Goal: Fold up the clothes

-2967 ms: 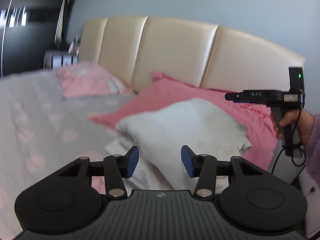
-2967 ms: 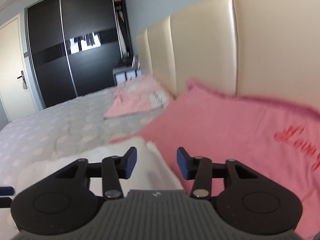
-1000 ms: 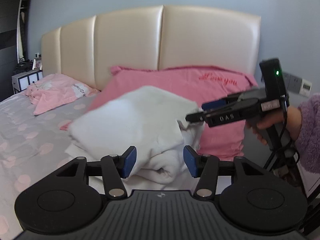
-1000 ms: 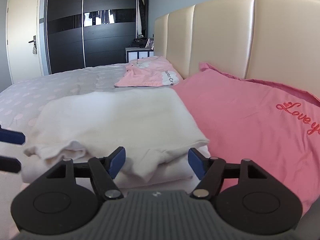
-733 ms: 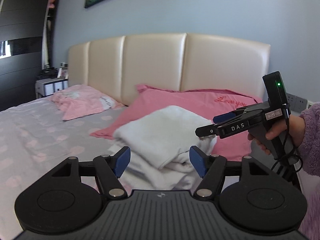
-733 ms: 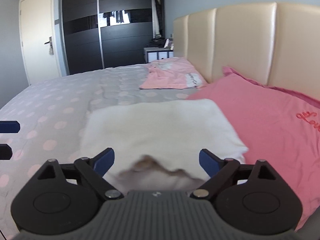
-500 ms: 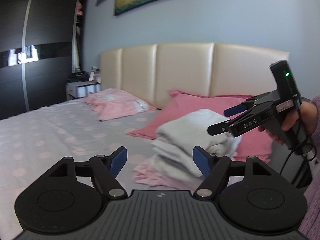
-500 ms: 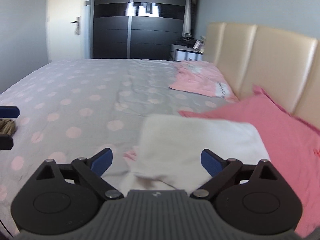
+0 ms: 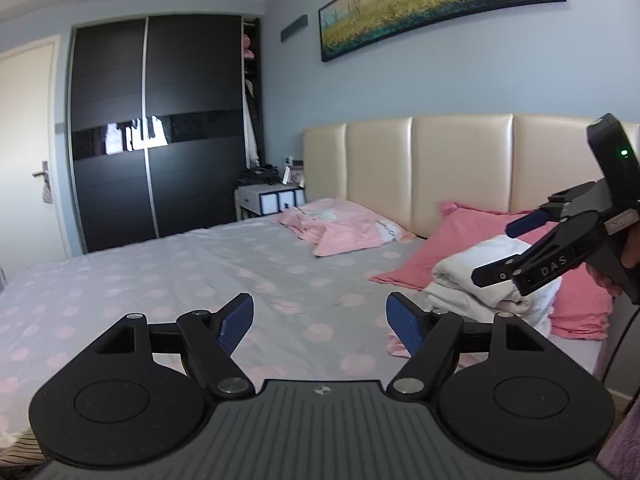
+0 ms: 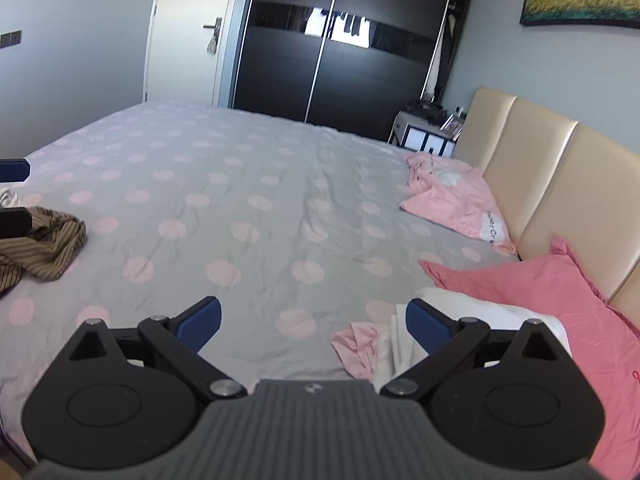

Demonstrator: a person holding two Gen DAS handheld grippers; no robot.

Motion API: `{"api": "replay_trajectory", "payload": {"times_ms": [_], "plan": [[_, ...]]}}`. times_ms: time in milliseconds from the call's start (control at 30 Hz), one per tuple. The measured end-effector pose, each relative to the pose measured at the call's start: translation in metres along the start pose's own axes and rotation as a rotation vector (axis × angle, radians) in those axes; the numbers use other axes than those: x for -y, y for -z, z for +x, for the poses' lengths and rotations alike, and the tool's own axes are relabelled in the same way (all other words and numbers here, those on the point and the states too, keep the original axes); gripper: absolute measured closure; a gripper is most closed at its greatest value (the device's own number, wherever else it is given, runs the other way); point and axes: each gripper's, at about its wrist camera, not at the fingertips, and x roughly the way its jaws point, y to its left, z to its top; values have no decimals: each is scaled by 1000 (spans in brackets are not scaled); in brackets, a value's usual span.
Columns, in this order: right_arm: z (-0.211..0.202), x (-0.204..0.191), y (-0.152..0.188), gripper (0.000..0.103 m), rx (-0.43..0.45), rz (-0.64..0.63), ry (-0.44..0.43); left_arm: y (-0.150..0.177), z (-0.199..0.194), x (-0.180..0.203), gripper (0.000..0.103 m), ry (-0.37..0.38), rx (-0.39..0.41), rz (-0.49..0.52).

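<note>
A folded white garment (image 9: 460,268) lies in a stack against the red-pink pillow (image 9: 460,236), with a pink garment (image 10: 356,340) peeking out beneath it. My left gripper (image 9: 320,314) is open above the dotted bedspread (image 9: 200,272), with nothing between its fingers. My right gripper (image 10: 312,316) has its jaws opening wide and empty, just left of the white stack (image 10: 480,304). In the left wrist view, the right gripper (image 9: 500,250) hovers in front of the stack, held by a hand. A crumpled brown striped garment (image 10: 44,248) lies at the bed's left.
A light pink pillow (image 10: 448,192) lies by the cream headboard (image 9: 440,168). Beyond the bed stand a white nightstand (image 9: 272,200), a dark sliding wardrobe (image 9: 160,128) and a door (image 10: 188,32). The grey bedspread (image 10: 240,184) stretches wide between the stack and the striped garment.
Both grippers have drawn back from the white stack, risen and swung left toward the open bed. Their jaws have widened. The stack stays by the pillow.
</note>
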Motion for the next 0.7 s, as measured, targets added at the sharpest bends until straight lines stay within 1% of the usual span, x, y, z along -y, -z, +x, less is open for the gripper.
{"api": "replay_trajectory", "payload": {"times_ms": [33, 133, 233, 300, 400, 500, 633, 700], "plan": [[-3, -8, 2, 3, 16, 23, -4, 1, -3, -3, 30, -16, 2, -13], [-10, -28, 8, 3, 44, 118, -53, 7, -14, -14, 30, -45, 16, -82], [-10, -50, 17, 3, 52, 191, -74, 20, -23, -28, 21, -98, 15, -175], [-10, -66, 25, 3, 67, 233, -72, 30, -29, -36, 21, -142, 12, -214], [-4, -90, 39, 3, 83, 298, -62, 48, -32, -45, 18, -228, 3, -259], [2, -113, 54, 3, 95, 352, -53, 66, -31, -52, 18, -287, -35, -288], [11, -147, 69, 3, 81, 353, -30, 91, -31, -61, 17, -360, -128, -324], [17, -163, 78, 3, 65, 337, -15, 100, -33, -63, 17, -388, -159, -329]]}}
